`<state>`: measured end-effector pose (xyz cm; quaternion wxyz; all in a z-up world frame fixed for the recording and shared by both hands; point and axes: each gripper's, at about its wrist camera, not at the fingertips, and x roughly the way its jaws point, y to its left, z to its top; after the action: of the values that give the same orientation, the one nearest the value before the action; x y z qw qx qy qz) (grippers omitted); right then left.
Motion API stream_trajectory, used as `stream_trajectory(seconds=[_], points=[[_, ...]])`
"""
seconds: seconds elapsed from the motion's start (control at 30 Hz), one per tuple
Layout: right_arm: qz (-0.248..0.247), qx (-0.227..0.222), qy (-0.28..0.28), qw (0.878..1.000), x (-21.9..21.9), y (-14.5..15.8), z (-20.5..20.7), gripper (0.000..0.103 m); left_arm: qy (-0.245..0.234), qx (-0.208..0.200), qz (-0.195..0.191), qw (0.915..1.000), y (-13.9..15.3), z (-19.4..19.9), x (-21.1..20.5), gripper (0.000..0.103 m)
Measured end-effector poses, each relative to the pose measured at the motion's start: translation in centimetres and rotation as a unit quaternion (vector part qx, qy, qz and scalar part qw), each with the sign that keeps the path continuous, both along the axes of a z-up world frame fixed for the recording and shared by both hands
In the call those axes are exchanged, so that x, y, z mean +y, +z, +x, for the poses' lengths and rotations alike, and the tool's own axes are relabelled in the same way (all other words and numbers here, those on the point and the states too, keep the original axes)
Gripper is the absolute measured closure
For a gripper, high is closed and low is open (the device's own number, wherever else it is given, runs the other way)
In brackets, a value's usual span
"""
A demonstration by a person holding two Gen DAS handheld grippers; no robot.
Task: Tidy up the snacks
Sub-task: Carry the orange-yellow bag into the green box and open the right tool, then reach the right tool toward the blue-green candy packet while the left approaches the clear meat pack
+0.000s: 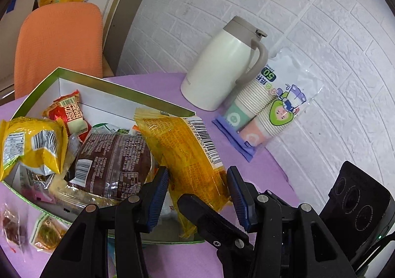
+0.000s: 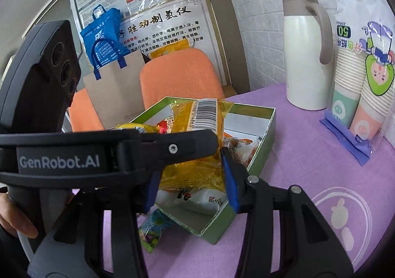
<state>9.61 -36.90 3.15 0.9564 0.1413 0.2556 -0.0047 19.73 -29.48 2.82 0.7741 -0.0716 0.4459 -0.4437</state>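
A green-rimmed cardboard box (image 1: 118, 85) on the purple tablecloth holds several snack packs. A long yellow snack pack (image 1: 182, 144) with a barcode lies tilted over the box's near right side. My left gripper (image 1: 197, 179) has its blue pads either side of the pack's lower end, wide apart. My right gripper (image 2: 190, 179) also straddles the yellow pack (image 2: 197, 117) from the other side, its pads apart; whether they press the pack is unclear. The left gripper's black finger (image 2: 148, 147) crosses in front of it. The box also shows in the right wrist view (image 2: 269, 127).
A white thermos jug (image 1: 222, 65) and a bag of paper cups (image 1: 269, 105) stand by the white brick wall. Loose snack packs (image 1: 47, 231) lie on the cloth near the box; a green one (image 2: 153, 228) lies by its corner. An orange chair (image 1: 59, 43) stands behind the table.
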Motion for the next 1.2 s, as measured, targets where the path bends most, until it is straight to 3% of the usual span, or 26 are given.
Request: stream_trajectory(seconds=[0.13,0.23,0.27,0.33,0.37,0.43,0.47,0.5,0.67,0.77,0.83,0.9,1.2], points=[[0.001,0.007,0.006,1.0,0.0,-0.9,1.2,0.053,0.007,-0.005,0.024,0.9997,-0.9,1.1,-0.4,0.054],[-0.015,0.019,0.02,0.999,0.5,-1.0,0.8,0.039,0.018,-0.001,0.038,0.9991,-1.3,1.2,0.1,0.052],[-0.023,0.017,0.018,0.999,0.6,-0.9,0.5,0.031,0.023,-0.004,0.036,0.9991,-1.3,1.2,0.5,0.05],[-0.041,0.012,0.017,0.999,1.0,-0.8,-0.4,0.03,0.035,-0.012,0.027,0.9989,-1.1,1.0,1.5,0.037],[-0.049,0.012,0.017,0.999,1.2,-0.7,-0.7,0.03,0.043,-0.015,0.023,0.9987,-0.9,0.9,2.0,0.036],[-0.057,0.014,0.014,0.998,1.2,-0.9,-1.0,0.038,0.049,-0.016,0.017,0.9985,-0.6,0.8,2.7,0.036],[-0.054,0.016,0.014,0.998,1.1,-1.0,-1.0,0.054,0.054,-0.018,0.017,0.9982,-0.5,0.7,3.1,0.036],[-0.047,0.019,0.018,0.999,1.0,-1.1,-0.9,0.063,0.061,-0.022,0.019,0.9977,-0.3,0.6,3.3,0.036],[-0.03,0.039,0.01,0.999,0.0,-1.5,0.5,0.064,0.082,-0.025,0.011,0.9962,0.1,-0.1,5.2,0.036],[-0.03,0.028,0.024,0.999,0.3,-0.8,-0.6,0.063,0.091,-0.027,0.002,0.9955,0.4,-1.2,6.9,0.036],[-0.041,0.016,0.033,0.998,1.0,-0.2,-1.7,0.05,0.096,-0.041,0.0,0.9946,0.7,-2.3,8.1,0.027],[-0.053,0.003,0.04,0.998,1.8,0.4,-3.0,0.028,0.108,-0.057,-0.001,0.9925,1.0,-3.8,9.4,0.022],[-0.089,0.023,0.11,0.99,6.6,-0.3,-6.9,0.001,0.177,-0.059,0.022,0.9822,-1.0,-8.8,14.9,0.011]])
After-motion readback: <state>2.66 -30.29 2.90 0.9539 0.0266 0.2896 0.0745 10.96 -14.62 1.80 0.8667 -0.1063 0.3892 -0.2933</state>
